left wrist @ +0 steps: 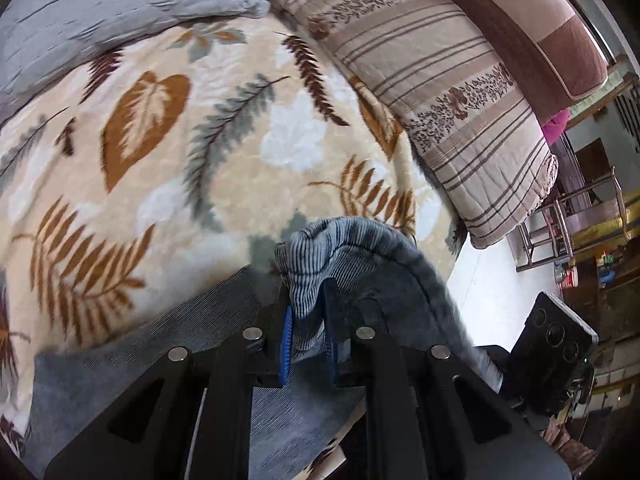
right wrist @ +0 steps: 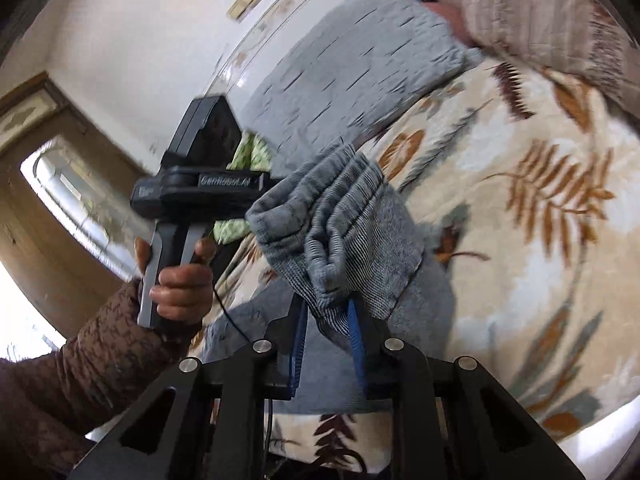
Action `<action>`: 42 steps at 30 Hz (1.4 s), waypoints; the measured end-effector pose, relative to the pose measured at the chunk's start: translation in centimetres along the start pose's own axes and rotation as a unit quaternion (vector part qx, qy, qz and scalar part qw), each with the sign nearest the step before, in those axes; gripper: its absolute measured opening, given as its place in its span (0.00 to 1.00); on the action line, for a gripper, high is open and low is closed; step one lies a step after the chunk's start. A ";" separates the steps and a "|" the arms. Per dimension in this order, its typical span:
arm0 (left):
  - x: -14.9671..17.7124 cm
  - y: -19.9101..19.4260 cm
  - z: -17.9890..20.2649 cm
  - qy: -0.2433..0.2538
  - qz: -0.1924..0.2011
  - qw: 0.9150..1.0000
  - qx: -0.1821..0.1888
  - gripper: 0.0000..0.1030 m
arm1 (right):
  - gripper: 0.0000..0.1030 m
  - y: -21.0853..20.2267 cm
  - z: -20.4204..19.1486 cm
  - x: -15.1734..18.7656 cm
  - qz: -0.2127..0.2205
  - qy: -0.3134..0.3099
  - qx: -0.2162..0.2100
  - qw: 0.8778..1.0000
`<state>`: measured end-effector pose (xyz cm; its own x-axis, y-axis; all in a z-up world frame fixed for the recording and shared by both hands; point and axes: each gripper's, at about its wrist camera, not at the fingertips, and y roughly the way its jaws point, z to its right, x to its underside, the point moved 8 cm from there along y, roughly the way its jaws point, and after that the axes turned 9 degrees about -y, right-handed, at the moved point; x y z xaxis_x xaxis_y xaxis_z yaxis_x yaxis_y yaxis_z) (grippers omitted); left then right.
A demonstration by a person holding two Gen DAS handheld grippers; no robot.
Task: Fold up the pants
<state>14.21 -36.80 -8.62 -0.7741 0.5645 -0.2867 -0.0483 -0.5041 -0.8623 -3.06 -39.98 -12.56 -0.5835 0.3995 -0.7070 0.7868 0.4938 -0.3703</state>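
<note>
Pants of ribbed grey-blue knit (left wrist: 344,264) hang lifted over the leaf-patterned cream blanket (left wrist: 168,128), bunched waistband pinched by the left gripper (left wrist: 308,344) and the right gripper (right wrist: 328,336); the thick fold could slip from either narrow clamp, judging by its bulk

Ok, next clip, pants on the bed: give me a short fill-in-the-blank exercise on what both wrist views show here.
1. The left gripper is shut on a bunched edge of the grey ____.
2. The pants are lifted over a blanket printed with ____.
3. The right gripper has blue ____ on either side of the cloth.
4. In the right wrist view, a hand in a ____ sleeve holds the other gripper's handle.

Missing words: pants; leaves; pads; brown
</note>
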 end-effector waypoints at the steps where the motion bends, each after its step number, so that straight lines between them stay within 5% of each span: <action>1: 0.3 -0.4 -0.6 -0.003 0.001 1.000 -0.002 0.11 | 0.20 0.6 -0.6 0.2 -0.008 -0.006 -0.002 1.000; 13: 6.8 -0.6 -10.5 -0.097 -0.014 0.994 -0.042 0.13 | 0.18 10.6 -4.7 5.9 -0.161 -0.046 -0.041 0.985; 19: 9.3 -0.6 -13.5 -0.167 -0.014 0.985 -0.035 0.13 | 0.22 12.4 -3.7 6.6 -0.194 -0.026 -0.021 0.980; 22: 9.5 -2.2 -12.6 -0.182 0.014 0.983 0.020 0.17 | 0.30 10.6 -3.8 5.8 -0.177 -0.004 -0.032 0.984; 24: 9.5 -3.4 -11.4 -0.184 0.035 0.980 0.064 0.36 | 0.60 9.1 -3.4 6.0 -0.166 0.033 -0.039 0.985; 26: 9.2 -4.0 -10.5 -0.183 0.057 0.978 0.082 0.72 | 0.65 7.7 -2.4 5.9 -0.142 0.075 -0.039 0.986; 28: 8.8 -3.7 -9.7 -0.183 0.066 0.977 0.088 0.74 | 0.65 6.7 -0.8 5.8 -0.121 0.135 -0.047 0.982; 32: 8.8 -0.8 -8.8 -0.205 0.025 0.973 0.105 0.74 | 0.69 6.3 2.2 6.1 -0.089 0.246 -0.055 0.964; 39: 8.4 1.5 -6.7 -0.200 0.009 0.973 0.116 0.73 | 0.69 7.1 4.6 6.7 -0.042 0.360 -0.075 0.929; 42: 8.5 1.0 -5.6 -0.178 0.021 0.978 0.107 0.61 | 0.65 7.4 5.5 6.9 -0.020 0.393 -0.077 0.916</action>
<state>11.13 -28.87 -14.29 -0.9470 0.2965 -0.1240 -0.1133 -0.6691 -0.7345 -0.16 -37.82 -23.45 -0.6240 0.7812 -0.0203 0.7586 0.5994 -0.2554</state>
